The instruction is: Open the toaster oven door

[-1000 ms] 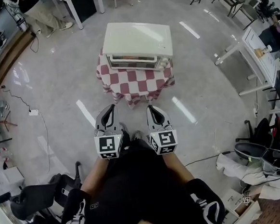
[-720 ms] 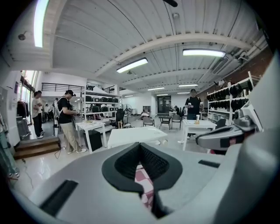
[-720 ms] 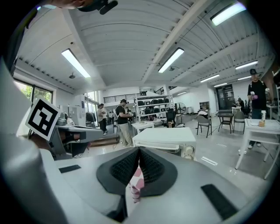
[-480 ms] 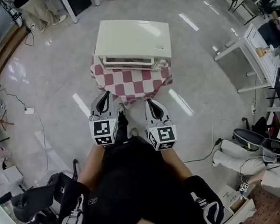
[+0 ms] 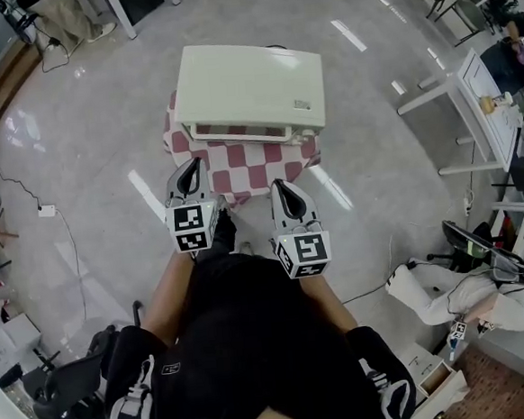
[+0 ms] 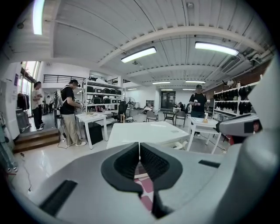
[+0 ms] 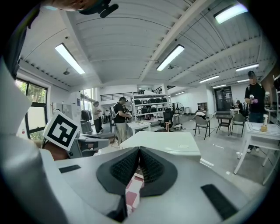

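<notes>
Facing both grippers: toaster oven (image 5: 251, 87), a cream box on a small table (image 5: 243, 195) draped in a red-and-white checked cloth (image 5: 267, 163), straight ahead of the person.
Door: on the oven's near face (image 5: 238, 131), shut. Only a thin strip of it shows from above, and I cannot make out the handle.
Door's long axis: side to side across the head view, roughly square to the way both grippers point.
Left gripper (image 5: 192, 162): jaws together, nothing between them. Its tip is at the cloth's near edge, in line with the door's left part.
Right gripper (image 5: 278, 185): jaws together, empty. Its tip sits a little further back, in line with the door's right half.
Nearer hand: the left, as I read it, though neither touches the oven.
Step in hand: the approach; the door is not yet reached.
Coming move: probably forward and slightly down to the door's upper edge. The jaws would have to part first, then close on the handle.
</notes>
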Available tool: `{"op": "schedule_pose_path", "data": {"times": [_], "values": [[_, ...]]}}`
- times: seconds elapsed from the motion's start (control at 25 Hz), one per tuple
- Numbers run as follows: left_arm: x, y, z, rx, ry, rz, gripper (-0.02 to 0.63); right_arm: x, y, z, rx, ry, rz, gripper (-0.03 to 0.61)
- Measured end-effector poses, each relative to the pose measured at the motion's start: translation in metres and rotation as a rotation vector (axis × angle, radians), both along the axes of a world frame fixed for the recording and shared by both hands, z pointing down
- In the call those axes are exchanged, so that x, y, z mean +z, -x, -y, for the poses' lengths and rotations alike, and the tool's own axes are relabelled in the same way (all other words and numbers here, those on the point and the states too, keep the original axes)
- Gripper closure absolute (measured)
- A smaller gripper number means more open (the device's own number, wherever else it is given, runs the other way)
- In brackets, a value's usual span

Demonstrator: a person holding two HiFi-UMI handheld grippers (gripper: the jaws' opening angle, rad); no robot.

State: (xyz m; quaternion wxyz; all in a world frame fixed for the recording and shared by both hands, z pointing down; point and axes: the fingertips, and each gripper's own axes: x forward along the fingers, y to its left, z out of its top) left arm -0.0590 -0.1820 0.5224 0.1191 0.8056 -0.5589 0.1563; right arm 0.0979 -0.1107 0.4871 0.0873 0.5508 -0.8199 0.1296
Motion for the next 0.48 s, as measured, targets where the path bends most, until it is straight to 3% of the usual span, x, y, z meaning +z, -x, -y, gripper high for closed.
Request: {"op": "schedule_pose_path", "data": {"times": [0.28,0.4,0.48], "values": [[0.038,0.01,0.048,-0.001,0.113,0.009,0.597,0.005,0.006,0.039,0.012,0.019,-0.003,0.554],[0.053,0.01,0.063,0.011,0.161,0.0,0.533,0.006,0.011,0.054,0.003,0.024,-0.001,0.553],[0.063,0.012,0.073,0.009,0.192,-0.013,0.525,0.007,0.015,0.063,-0.001,0.025,-0.001,0.554]]}}
